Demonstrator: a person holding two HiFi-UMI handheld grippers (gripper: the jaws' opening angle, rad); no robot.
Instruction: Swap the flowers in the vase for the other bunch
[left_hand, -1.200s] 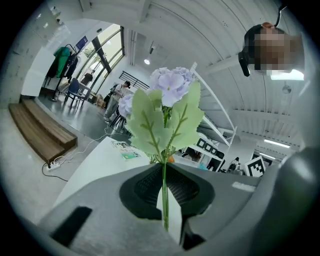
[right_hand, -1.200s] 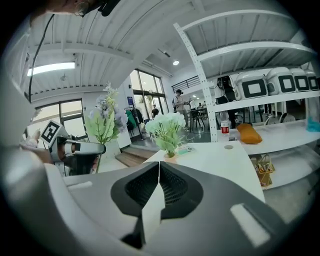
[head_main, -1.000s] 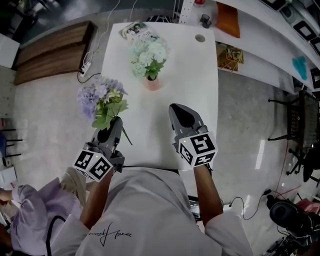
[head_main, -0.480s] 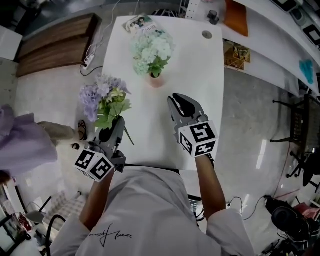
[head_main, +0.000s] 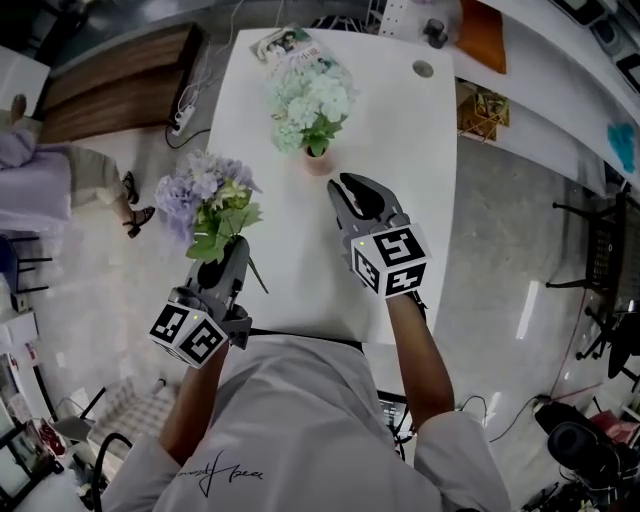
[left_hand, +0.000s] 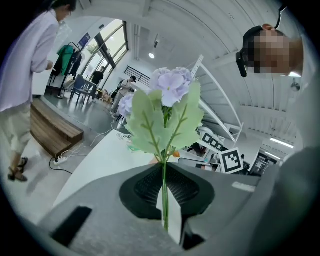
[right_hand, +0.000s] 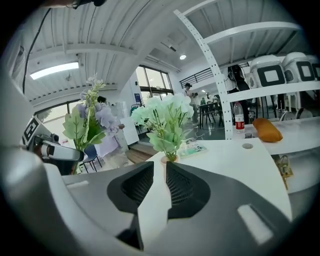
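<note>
A small pink vase (head_main: 318, 163) stands on the white table (head_main: 400, 150) and holds a white-green bunch (head_main: 312, 100). My left gripper (head_main: 222, 252) hovers at the table's near left edge, shut on the thin stem (left_hand: 164, 192) of a purple bunch (head_main: 200, 190) that stands upright above the jaws. My right gripper (head_main: 342, 192) is just short of the vase and points at it. Its jaws have just been opening and nothing is between them. In the right gripper view the vase (right_hand: 169, 159) shows through the gap, with the white-green bunch (right_hand: 165, 117) above it.
A printed booklet (head_main: 285, 45) lies at the table's far end behind the vase, beside a round cable hole (head_main: 423, 69). A wooden bench (head_main: 110, 75) and a power strip are on the floor at left, where a person (head_main: 50, 175) walks. Shelving (head_main: 540, 60) runs along the right.
My right gripper has moved forward toward the vase and its jaws have parted. The left gripper and purple bunch have kept still. The person at left has walked further away.
</note>
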